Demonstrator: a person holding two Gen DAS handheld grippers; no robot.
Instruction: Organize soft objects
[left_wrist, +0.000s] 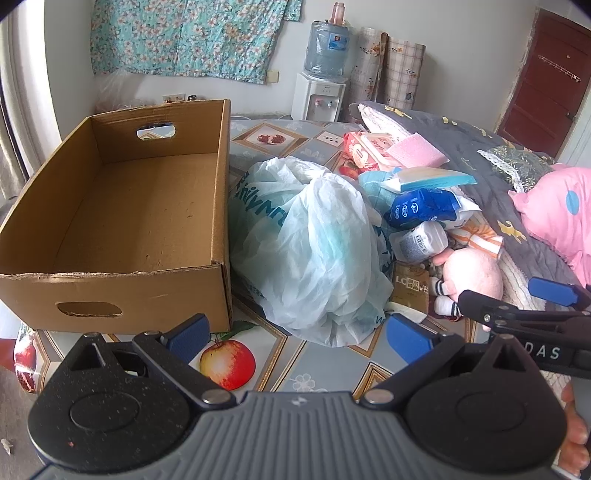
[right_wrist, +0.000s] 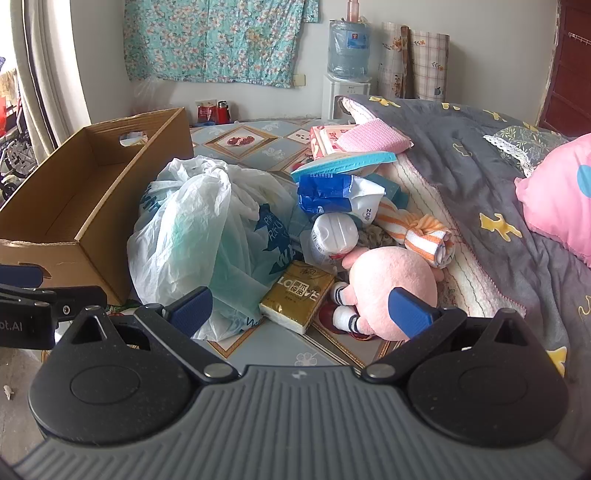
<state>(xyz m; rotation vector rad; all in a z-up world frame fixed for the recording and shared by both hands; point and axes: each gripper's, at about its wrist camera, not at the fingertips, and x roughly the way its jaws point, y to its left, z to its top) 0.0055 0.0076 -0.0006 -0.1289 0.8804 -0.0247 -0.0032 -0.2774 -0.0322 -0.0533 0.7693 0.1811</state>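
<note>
On our left the cardboard box (left_wrist: 122, 206) sits bare; beside it the plastic bag (left_wrist: 314, 251), light and slippery, probably best pinched at its bunched top. Rightward, the pink plush doll (right_wrist: 388, 288) will squash. Left gripper (left_wrist: 297, 332) and right gripper (right_wrist: 301, 308) gape wide, holding nothing.

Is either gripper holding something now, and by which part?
Nothing is held. The left gripper and the right gripper are both open and empty.

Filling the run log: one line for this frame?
left gripper open | right gripper open | box empty | bag, plush on table
</note>
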